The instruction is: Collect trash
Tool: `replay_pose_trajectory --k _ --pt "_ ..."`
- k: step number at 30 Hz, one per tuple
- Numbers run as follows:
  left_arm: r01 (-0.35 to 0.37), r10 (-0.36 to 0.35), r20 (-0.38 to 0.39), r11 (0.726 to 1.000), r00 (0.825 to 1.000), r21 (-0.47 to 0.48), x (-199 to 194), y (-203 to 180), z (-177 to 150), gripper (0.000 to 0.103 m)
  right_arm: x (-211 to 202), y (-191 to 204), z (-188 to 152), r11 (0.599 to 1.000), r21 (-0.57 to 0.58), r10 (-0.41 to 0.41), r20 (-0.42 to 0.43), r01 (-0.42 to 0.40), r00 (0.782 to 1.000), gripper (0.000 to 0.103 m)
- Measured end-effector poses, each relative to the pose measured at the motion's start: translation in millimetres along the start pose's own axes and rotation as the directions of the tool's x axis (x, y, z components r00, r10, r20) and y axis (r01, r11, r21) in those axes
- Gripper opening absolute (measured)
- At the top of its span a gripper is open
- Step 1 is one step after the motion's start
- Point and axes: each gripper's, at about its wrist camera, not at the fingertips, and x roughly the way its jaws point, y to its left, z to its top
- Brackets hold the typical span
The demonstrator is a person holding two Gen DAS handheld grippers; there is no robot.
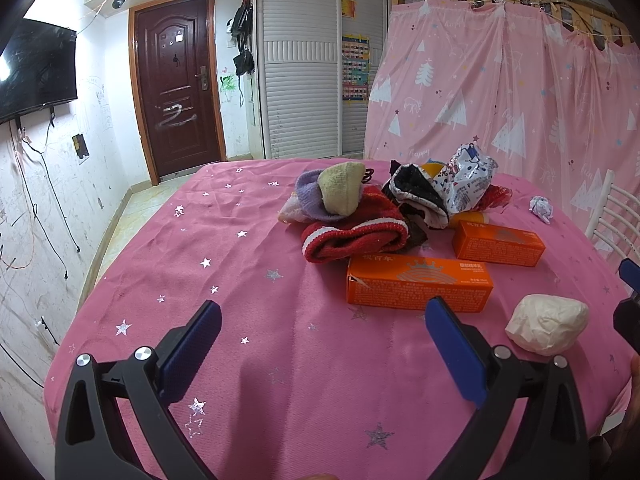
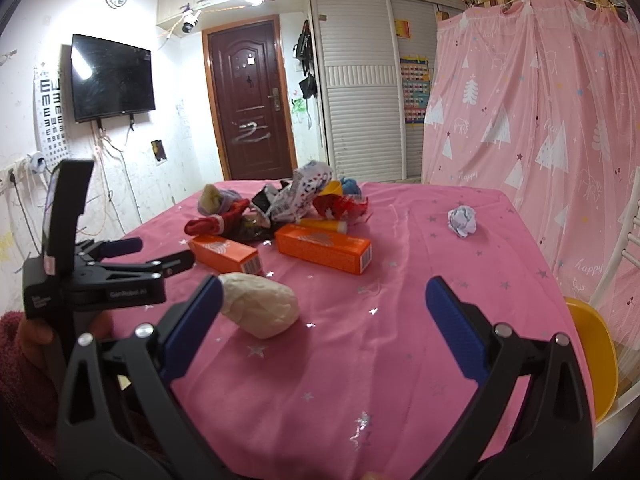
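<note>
- Both grippers hover low over the near edge of the pink star-print tablecloth (image 1: pixel 248 264). Left gripper (image 1: pixel 323 320) has its fingers spread wide with nothing between them; right gripper (image 2: pixel 324 300) is the same.
- No bin or bag shows in either view, so I can't tell where the trash goes.
- Nearest trash is the white paper wad (image 2: pixel 260 304), just beside the right gripper's left finger, outside the jaws. In the left wrist view it lies off to the right, past that gripper's right finger.
- My call: take the wad first with the right gripper. Shift left until the wad sits centred between the fingers, then close.
- It's soft and lumpy, so grab across the fat middle. Keep the tips above the cloth or they'll pinch fabric and drag it.
- Other trash: small crumpled paper ball (image 2: pixel 463 220), alone on the far right, well apart from everything.
- Two orange boxes (image 1: pixel 420 283) lie mid-table, in front of a pile of knitted socks (image 1: pixel 352 236) and foil wrappers (image 1: pixel 466 184).
- Risk: wrappers and socks are touching. Pick wrappers by a free edge so no sock comes along.
</note>
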Motion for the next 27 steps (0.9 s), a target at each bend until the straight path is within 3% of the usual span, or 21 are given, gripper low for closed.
replay_pose_trajectory --k 22,27 --pt "0.000 0.000 -0.003 1.000 1.000 0.001 0.5 -0.3 0.2 0.095 0.8 0.3 -0.1 1.000 -0.002 -0.002 -0.001 0.002 1.000 0.097" --pt "0.010 -0.010 -0.047 1.000 0.999 0.004 6.5 -4.0 2.1 0.095 -1.1 7.9 2.1 1.000 -0.025 0.004 -0.010 -0.004 1.000 0.097"
